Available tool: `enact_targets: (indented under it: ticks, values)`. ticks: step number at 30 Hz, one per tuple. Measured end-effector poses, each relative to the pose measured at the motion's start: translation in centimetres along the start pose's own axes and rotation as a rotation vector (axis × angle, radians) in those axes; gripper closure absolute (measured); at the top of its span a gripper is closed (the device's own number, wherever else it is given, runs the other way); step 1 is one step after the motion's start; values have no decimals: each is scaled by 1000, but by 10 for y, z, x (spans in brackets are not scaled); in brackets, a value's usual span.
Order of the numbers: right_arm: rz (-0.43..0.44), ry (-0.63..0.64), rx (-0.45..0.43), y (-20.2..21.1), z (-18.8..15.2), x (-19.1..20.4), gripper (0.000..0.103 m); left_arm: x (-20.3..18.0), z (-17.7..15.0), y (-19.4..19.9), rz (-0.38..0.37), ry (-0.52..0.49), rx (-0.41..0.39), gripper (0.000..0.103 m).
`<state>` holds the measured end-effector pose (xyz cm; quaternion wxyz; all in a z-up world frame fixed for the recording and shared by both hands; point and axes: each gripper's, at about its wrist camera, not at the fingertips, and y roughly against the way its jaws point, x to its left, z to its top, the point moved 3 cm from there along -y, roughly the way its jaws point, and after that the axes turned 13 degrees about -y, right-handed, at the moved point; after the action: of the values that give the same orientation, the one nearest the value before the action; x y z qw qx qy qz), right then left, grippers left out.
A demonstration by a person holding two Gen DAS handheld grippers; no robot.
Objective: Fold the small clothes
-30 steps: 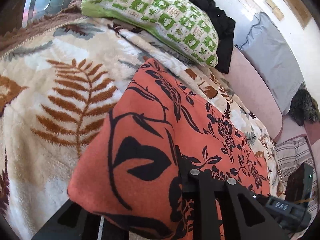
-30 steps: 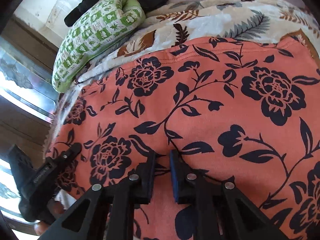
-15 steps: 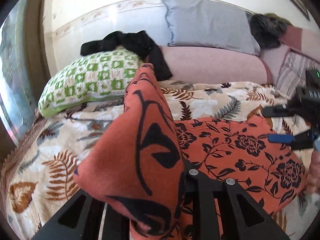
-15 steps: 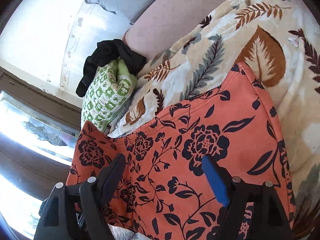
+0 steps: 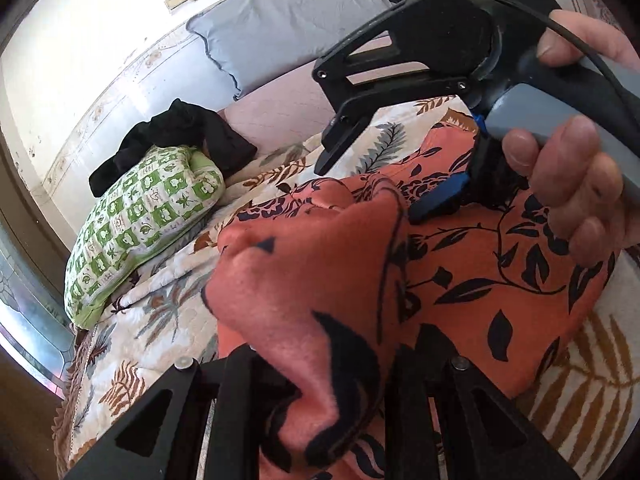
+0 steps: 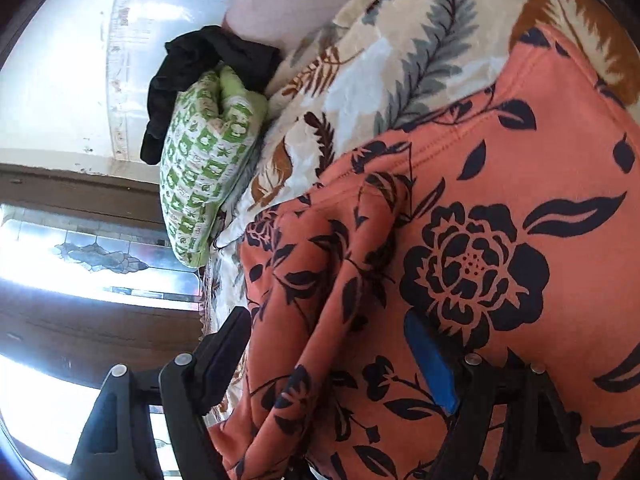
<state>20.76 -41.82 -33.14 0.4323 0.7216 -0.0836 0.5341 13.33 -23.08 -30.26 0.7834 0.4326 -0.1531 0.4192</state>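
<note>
Soft orange garment (image 5: 460, 280), fleecy knit printed with navy roses, leaves and curling stems, spread on a plush bedspread (image 5: 160, 320) patterned with cream, rust and grey fern fronds. One edge of the cloth lifted into a thick, rounded bunch, fuzzy pale-pink underside turned outward, pinched tight between the black angular fingers of the left gripper (image 5: 336, 392); jaws nearly together, clamped on that fold. A stitched hem line running along the garment's upper edge in the right wrist view (image 6: 480, 140), with the raised fold draping in soft ridges down the middle.

Right gripper (image 6: 332, 360) with fingers spread wide, hard black plastic frames studded with small silver screws, one finger (image 6: 430, 364) faced with a smooth blue pad; loose folds of orange fabric between the pads but not pressed. Same tool in the left wrist view (image 5: 368, 184): triangular cut-out arms, grey handle wrapped by a hand (image 5: 572, 184), a thin black cable crossing the thumb.

Behind, a plump quilted pillow (image 5: 140, 224) in green-and-white checks with small leaf motifs, a crumpled black cloth (image 5: 176, 136) heaped on its top end. Further back, a matte pink bolster (image 5: 280, 108), a smooth grey-blue cushion (image 5: 288, 32) against a glossy white wall, and textured window glass in a dark wooden frame (image 6: 92, 256).
</note>
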Motion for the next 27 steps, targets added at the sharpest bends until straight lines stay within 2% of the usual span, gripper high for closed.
enact_targets:
  ticks: [2,4,6,8,9,11,16,20,22,25,27]
  values:
    - [27,19,3,-4,1,6,22,-8,-1,-1,11,-32,2,83]
    - [3,72,-8,-10,0,15,23,-13,-2,1,14,-55,0,82]
    - [-39,144,-12,-18,-2,22,33,-13,-2,3,9,-63,-4,82]
    - [-92,229,9,-29,-5,27,71,-12,-2,5,3,-75,-14,82]
    - [-124,272,-1,-32,-7,31,74,-11,-2,6,-4,-82,-16,82]
    - [-122,344,-19,-28,-9,40,87,-9,0,11,-14,-77,-19,82]
    - [-84,464,-151,21,0,60,89,-5,34,26,-83,-16,-80,82]
    - [-102,453,-256,63,22,49,89,-32,80,27,-174,-16,-142,82]
    - [-136,428,-311,83,37,34,89,-49,97,20,-238,2,-157,79]
    - [-219,362,-363,96,60,2,89,-74,108,1,-315,14,-112,64]
    - [-284,326,-345,92,74,-22,89,-85,106,-8,-392,15,-47,38]
